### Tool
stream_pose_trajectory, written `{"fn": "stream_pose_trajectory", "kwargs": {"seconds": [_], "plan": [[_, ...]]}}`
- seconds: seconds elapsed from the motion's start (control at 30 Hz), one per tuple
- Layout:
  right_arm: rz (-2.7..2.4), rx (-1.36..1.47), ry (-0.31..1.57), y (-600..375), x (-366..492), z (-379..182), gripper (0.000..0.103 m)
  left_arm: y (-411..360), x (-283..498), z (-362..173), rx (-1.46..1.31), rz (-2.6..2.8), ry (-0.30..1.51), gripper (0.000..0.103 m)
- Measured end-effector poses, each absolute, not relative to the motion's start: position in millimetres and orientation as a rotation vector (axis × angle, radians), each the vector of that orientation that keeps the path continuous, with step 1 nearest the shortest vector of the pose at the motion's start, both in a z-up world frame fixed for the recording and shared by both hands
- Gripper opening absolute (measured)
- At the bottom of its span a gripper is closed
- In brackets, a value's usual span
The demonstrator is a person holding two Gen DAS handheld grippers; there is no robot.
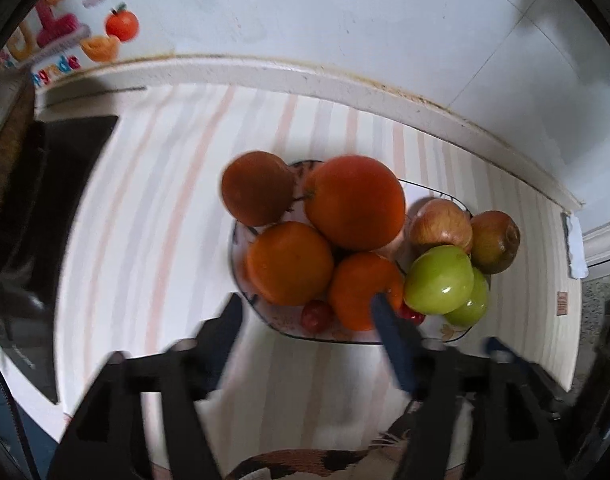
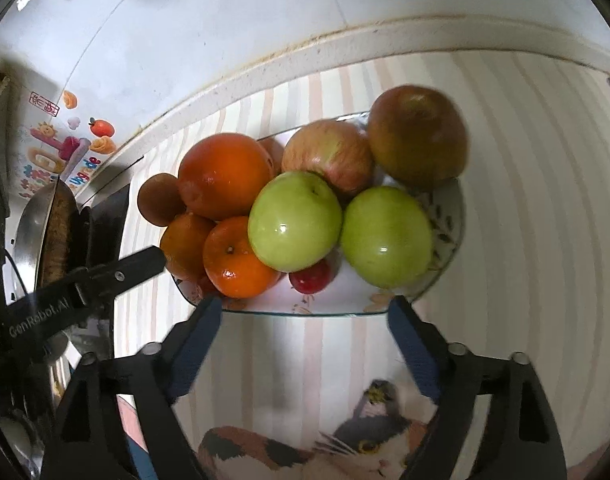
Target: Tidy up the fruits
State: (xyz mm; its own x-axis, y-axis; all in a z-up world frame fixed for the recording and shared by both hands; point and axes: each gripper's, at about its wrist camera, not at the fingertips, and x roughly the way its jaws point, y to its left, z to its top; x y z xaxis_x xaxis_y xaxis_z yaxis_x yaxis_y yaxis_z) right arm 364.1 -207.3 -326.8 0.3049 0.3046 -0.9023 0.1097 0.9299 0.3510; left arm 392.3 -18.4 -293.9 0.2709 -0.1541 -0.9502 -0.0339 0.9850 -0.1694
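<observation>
Striped cloth [image 2: 525, 200], cat print [image 2: 365, 448], wok [image 2: 29, 232]

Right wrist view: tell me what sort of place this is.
Probably a home kitchen counter: a plate of fruit sits on a striped cloth against a tiled wall, with a metal pan beside a dark cooktop.

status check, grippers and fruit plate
Left gripper and right gripper both open, empty, above the plate's near edge. Fruit piled on plate, oranges left, green apples right. Nothing blocking.
</observation>
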Motion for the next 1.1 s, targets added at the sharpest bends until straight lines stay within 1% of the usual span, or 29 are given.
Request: {"fn": "stream_pose_trajectory", "kwargs": {"seconds": [0.03, 0.13, 0.2, 0.23, 0.43, 0.7, 1.1], "plan": [[0.101, 0.347, 1.263, -209, 361, -320, 0.095, -18, 390, -292, -0.15, -0.071, 1.292, 0.083], [0.053, 0.291, 1.265, -215, 353, -308, 0.095, -16, 381, -286, -0.102, -0.045, 1.287, 0.085], [0.031, 0.265, 1.262, -218, 348, -299, 0.096, -15, 373, -283, -0.083, -0.034, 1.284, 0.091], [0.016, 0.248, 1.256, -220, 345, -293, 0.097, -15, 368, -281, -0.072, -0.031, 1.279, 0.091], [-0.016, 0.187, 1.202, -227, 329, -262, 0.098, -17, 340, -261, -0.049, -0.013, 1.238, 0.092], [0.0, 0.144, 1.124, -228, 293, -211, 0.098, -20, 294, -208, -0.052, -0.007, 1.117, 0.092], [0.007, 0.112, 0.969, -211, 185, -117, 0.098, -10, 193, -128, -0.005, -0.038, 0.953, 0.092]]}}
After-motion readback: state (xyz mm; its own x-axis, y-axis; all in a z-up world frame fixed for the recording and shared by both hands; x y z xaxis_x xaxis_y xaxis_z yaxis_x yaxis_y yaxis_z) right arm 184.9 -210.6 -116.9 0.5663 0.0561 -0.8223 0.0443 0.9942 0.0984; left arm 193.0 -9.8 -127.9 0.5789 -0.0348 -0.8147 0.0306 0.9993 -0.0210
